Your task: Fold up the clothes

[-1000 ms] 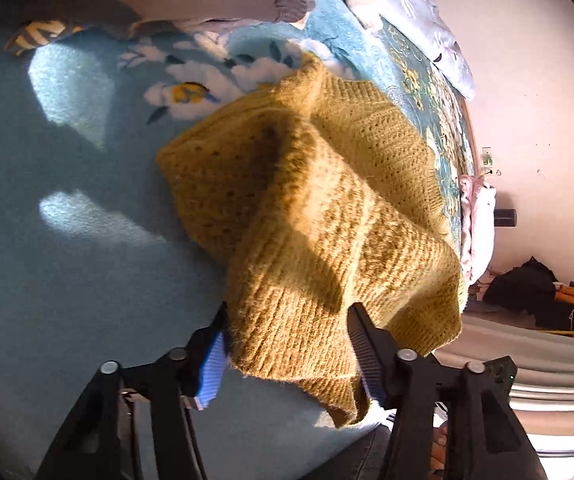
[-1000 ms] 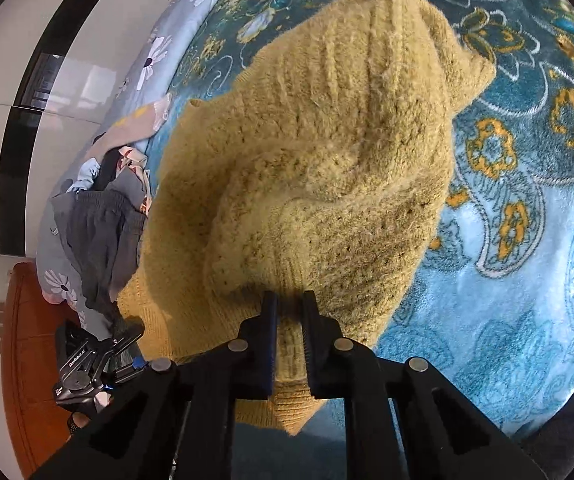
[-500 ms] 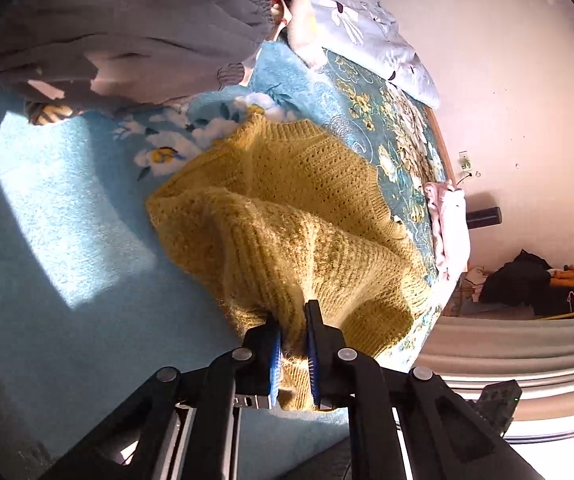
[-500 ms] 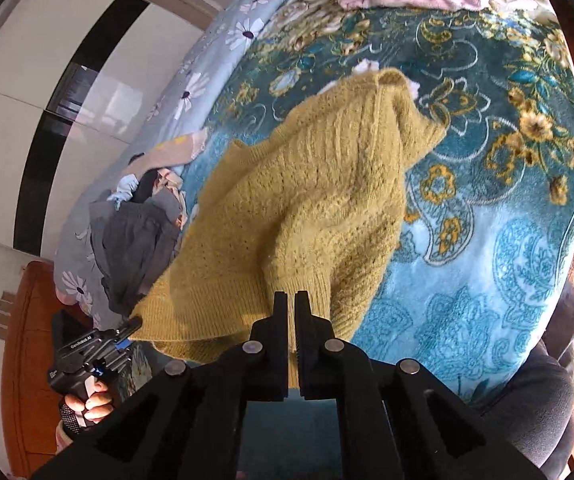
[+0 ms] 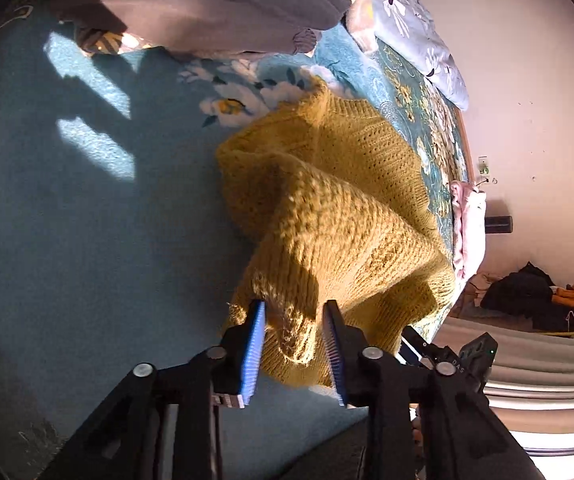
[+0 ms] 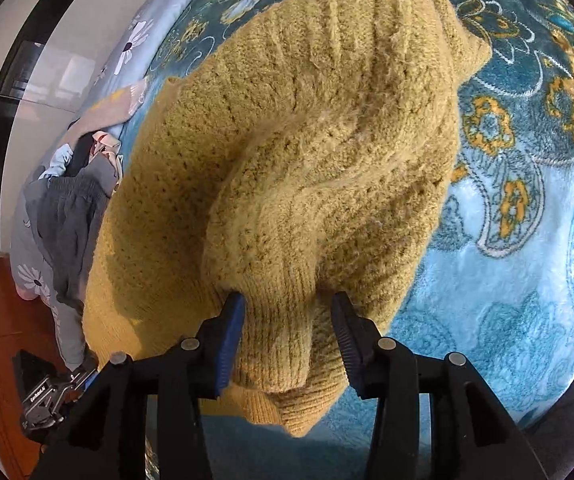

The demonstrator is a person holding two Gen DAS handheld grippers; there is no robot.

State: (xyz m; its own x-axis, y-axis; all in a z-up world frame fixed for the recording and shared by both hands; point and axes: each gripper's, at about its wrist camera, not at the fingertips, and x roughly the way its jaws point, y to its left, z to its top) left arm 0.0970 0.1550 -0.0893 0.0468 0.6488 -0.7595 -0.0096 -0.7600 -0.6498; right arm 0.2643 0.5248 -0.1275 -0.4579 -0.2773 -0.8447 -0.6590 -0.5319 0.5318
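Note:
A mustard-yellow knit sweater [image 5: 327, 208] lies bunched and partly folded over itself on the blue floral blanket [image 5: 87, 240]. My left gripper [image 5: 293, 314] is open at the sweater's near fringed edge, and loose fabric sits between its blue-padded fingers [image 5: 255, 332] without being pinched. In the right wrist view the sweater [image 6: 307, 140] fills the middle. My right gripper [image 6: 287, 310] is open, its jaws wide on either side of a ribbed hem fold. The blanket [image 6: 527, 240] shows to the right.
A grey garment [image 5: 207, 0] lies at the bed's far end, also seen as grey garment [image 6: 67, 220]. Folded pink cloth [image 5: 469, 220] sits at the bed's edge. Dark clothes [image 5: 535, 296] are piled on the floor. The other gripper [image 6: 47, 396] shows at lower left.
Half a second ago both grippers were shut on the sweater's edge and held it up. Both have opened and sit lower, and the sweater rests on the blanket.

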